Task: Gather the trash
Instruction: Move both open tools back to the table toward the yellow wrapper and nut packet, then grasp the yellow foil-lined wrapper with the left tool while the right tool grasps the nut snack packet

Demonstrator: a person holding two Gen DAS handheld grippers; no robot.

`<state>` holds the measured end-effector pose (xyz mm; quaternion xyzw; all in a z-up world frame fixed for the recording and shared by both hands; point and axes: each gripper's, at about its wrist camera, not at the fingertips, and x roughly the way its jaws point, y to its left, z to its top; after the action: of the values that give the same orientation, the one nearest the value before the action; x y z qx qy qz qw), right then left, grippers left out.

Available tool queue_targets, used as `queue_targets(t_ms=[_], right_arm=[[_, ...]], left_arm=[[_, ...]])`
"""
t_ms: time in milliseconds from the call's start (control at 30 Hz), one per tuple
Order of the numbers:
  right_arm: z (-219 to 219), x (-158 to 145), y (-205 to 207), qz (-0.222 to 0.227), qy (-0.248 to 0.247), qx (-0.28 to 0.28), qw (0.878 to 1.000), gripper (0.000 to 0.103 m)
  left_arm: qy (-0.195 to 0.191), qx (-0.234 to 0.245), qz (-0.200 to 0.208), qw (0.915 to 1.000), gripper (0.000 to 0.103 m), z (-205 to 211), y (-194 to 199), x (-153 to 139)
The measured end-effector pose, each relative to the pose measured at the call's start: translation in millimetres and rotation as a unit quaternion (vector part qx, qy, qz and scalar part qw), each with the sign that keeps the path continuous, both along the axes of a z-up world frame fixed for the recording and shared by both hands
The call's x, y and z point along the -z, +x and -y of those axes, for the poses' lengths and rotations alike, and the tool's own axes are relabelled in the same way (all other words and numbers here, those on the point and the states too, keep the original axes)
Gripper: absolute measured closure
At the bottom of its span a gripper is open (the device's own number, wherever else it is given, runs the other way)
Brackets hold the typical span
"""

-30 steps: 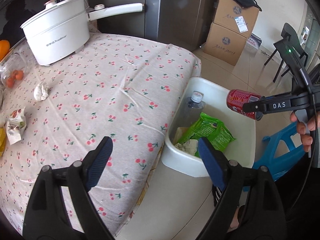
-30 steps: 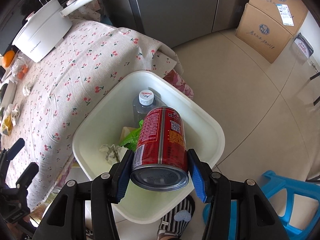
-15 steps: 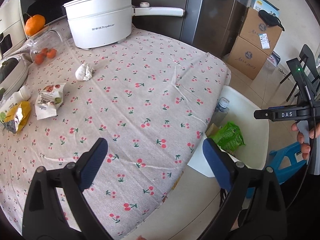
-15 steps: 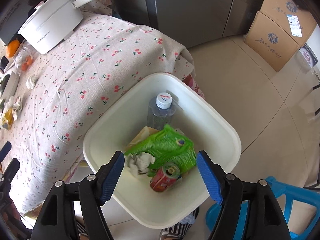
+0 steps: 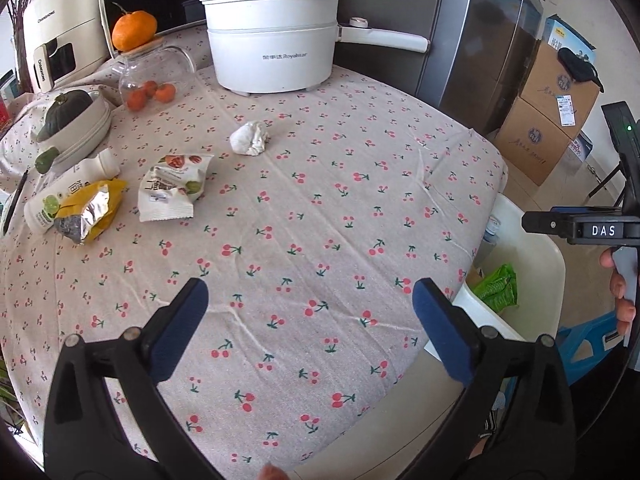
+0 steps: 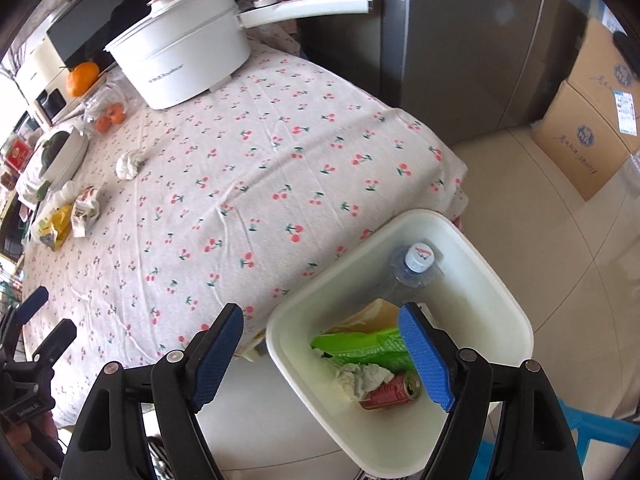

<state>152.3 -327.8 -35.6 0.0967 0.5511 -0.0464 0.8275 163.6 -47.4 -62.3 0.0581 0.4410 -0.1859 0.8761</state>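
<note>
A white bin (image 6: 492, 264) stands on the floor beside the table and holds a red can (image 6: 390, 392), a green wrapper (image 6: 360, 346), crumpled paper and a clear bottle (image 6: 414, 268). My right gripper (image 6: 320, 356) is open and empty above the bin's near edge. My left gripper (image 5: 306, 332) is open and empty over the cherry-print tablecloth (image 5: 320, 208). On the table lie a crumpled tissue (image 5: 250, 139), a white snack packet (image 5: 172, 186), a yellow foil packet (image 5: 90, 212) and a white bottle (image 5: 72, 188).
A white electric pot (image 5: 276, 44) with a long handle stands at the table's back. A glass jar (image 5: 154, 74) with an orange on its lid and a bowl with a squash (image 5: 70, 118) are at the left. Cardboard boxes (image 6: 592, 120) and a blue stool (image 5: 588, 340) stand on the floor.
My right gripper opened and the red can dropped into the bin. Both grippers swung left toward the table, bringing the table's litter into view.
</note>
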Motion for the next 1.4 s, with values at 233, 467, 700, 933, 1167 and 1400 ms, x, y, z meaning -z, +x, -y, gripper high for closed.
queue_targets(t_ms=[233, 467, 700, 933, 1167, 1400], right_arm=[[-47.0, -9.6, 22.1, 0.018, -0.006, -0.049, 0.999, 0.021], [-84.4, -18.4, 47.9, 0.037, 0.000, -0.089, 0.995, 0.019], [-108.2, -13.0, 80.1, 0.045, -0.020, -0.114, 0.992, 0.018], [-123.6, 2.2, 110.1, 0.034, 0.004, -0.110, 0.993, 0.018], [-139.2, 13.7, 130.3, 0.026, 0.029, -0.103, 0.994, 0.018], [-158.4, 8.2, 142.5, 0.057, 0.052, -0.113, 0.991, 0.018]], left_arm=[[-0.004, -0.051, -0.003, 0.9987, 0.001, -34.4, 10.7, -5.2], [0.002, -0.124, 0.001, 0.9923, 0.001, -89.1, 29.2, -17.1], [0.000, -0.178, -0.019, 0.9838, 0.001, -151.6, 60.6, -14.6], [-0.029, -0.198, -0.030, 0.9793, 0.002, -168.6, 107.4, 3.1], [-0.048, -0.256, -0.037, 0.9648, 0.007, -184.3, 153.9, 20.9], [-0.081, -0.258, -0.067, 0.9605, 0.064, -200.8, 164.9, 57.4]])
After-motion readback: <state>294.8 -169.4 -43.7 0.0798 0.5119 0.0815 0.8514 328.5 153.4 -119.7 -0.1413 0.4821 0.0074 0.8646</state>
